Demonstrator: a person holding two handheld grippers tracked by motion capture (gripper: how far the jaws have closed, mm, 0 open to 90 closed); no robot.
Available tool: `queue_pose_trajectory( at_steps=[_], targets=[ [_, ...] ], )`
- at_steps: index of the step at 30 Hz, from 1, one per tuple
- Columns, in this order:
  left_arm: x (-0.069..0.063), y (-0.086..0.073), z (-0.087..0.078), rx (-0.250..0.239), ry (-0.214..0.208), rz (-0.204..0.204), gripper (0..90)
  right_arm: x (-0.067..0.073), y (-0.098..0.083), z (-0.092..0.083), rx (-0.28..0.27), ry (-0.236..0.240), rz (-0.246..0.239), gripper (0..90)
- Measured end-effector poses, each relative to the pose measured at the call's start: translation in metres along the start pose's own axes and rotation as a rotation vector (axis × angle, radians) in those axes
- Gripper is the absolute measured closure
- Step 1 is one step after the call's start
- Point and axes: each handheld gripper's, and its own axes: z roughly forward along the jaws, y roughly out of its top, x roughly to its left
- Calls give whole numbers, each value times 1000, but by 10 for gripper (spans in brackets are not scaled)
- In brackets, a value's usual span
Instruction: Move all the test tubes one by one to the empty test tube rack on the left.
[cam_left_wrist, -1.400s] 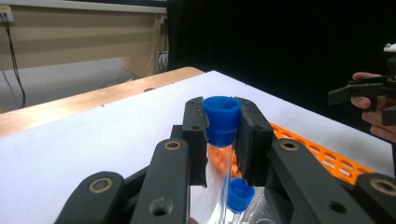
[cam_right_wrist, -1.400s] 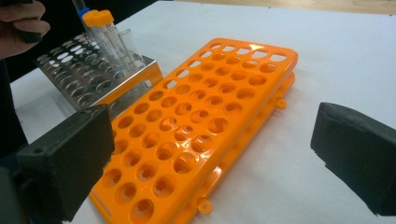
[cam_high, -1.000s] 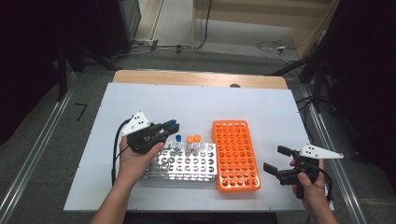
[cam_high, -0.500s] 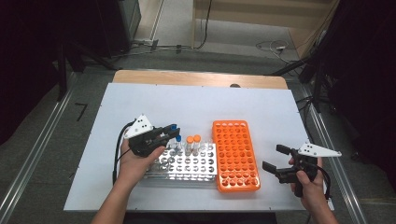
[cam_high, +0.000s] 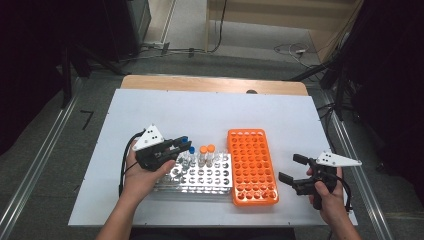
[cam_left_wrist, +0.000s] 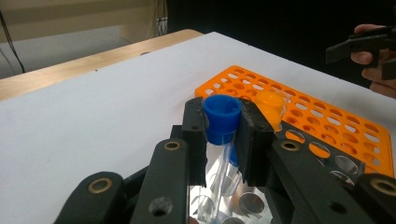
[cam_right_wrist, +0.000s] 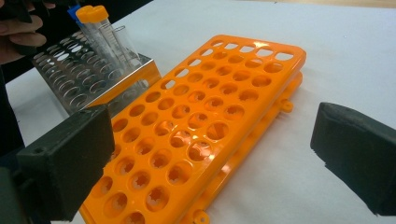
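- Left tongs (cam_left_wrist: 223, 135) pinch the blue-capped tube (cam_left_wrist: 221, 122) just under its cap, tube half out of the steel rack (cam_high: 200, 175), near its back left corner.
- Risk: grip sits high on slick plastic; a tilt could wedge the tube in its hole or let it slip.
- Swinging wide could knock the orange-capped tubes (cam_high: 207, 155) just beside it.
- Orange rack (cam_high: 251, 167) looks light; a missed hole may shove it across the counter (cam_high: 210, 115).
- Right tongs (cam_high: 295, 172) spread, empty, not steadying it.
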Motion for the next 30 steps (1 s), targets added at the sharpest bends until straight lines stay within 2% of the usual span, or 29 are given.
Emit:
queue_pose_trajectory(
  at_steps=[11, 18, 24, 30],
  targets=[
    [-1, 0, -5, 14, 13, 18, 763, 0, 0, 0, 2, 0, 4, 0],
    [-6, 1, -1, 3, 16, 61, 765, 1, 0, 2, 10, 4, 3, 0],
    [-4, 0, -2, 3, 14, 54, 765, 1, 0, 3, 11, 4, 1, 0],
    [-5, 2, -6, 36, 23, 68, 765, 1, 0, 4, 15, 5, -2, 0]
  ],
)
